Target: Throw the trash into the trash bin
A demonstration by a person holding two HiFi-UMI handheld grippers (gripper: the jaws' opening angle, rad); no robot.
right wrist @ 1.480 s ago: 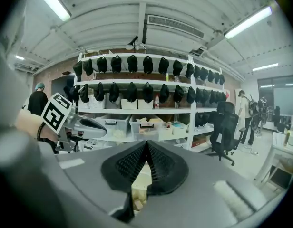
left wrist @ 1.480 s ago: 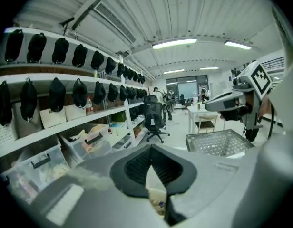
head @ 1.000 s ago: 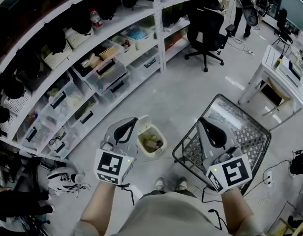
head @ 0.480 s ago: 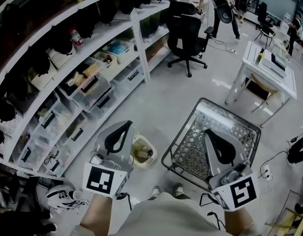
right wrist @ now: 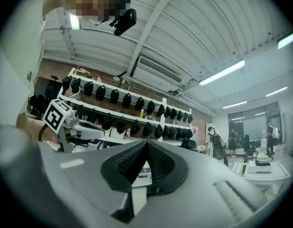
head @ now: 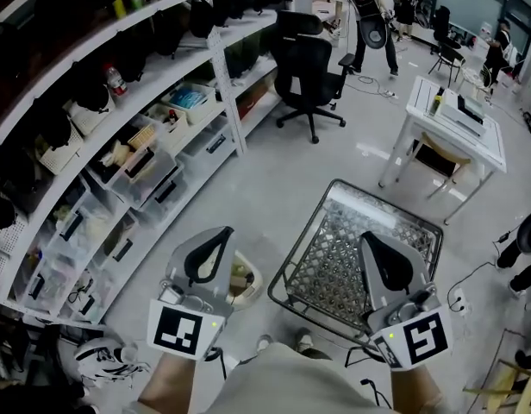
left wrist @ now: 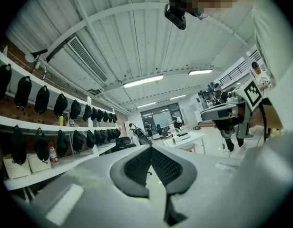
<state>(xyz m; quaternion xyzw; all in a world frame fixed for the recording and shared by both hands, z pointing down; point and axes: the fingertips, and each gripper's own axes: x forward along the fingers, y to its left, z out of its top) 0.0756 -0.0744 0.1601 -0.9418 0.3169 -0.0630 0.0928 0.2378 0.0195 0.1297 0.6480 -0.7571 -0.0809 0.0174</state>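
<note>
**Both grippers raised and empty; bin on the floor between them**

Left gripper (head: 215, 235): fingers pressed together tip to tip, pads meeting along their length, nothing between them. In the left gripper view they point level into the room, towards the ceiling lights and the far windows.

Right gripper (head: 371, 241): fingers likewise fully closed, pad on pad, holding nothing. It points level towards the wall of shelves.

Trash bin (head: 257, 285): cream-coloured, standing on the grey floor below and just to the right of the left fingers, partly hidden by them, and to the left of the right fingers. Pale trash (head: 240, 279) lies inside it. Neither gripper touches the bin.

Wire cart (head: 302, 235): directly under the right fingers in the head view, its mesh floor showing around them; the bin sits just beside its left edge.

Shelving (head: 119, 145) with clear storage boxes runs ahead and to the left of the left fingers. A black office chair (head: 307, 63) stands well beyond both sets of fingertips; a white table (head: 455, 123) stands ahead and to the right of the right fingers.
</note>
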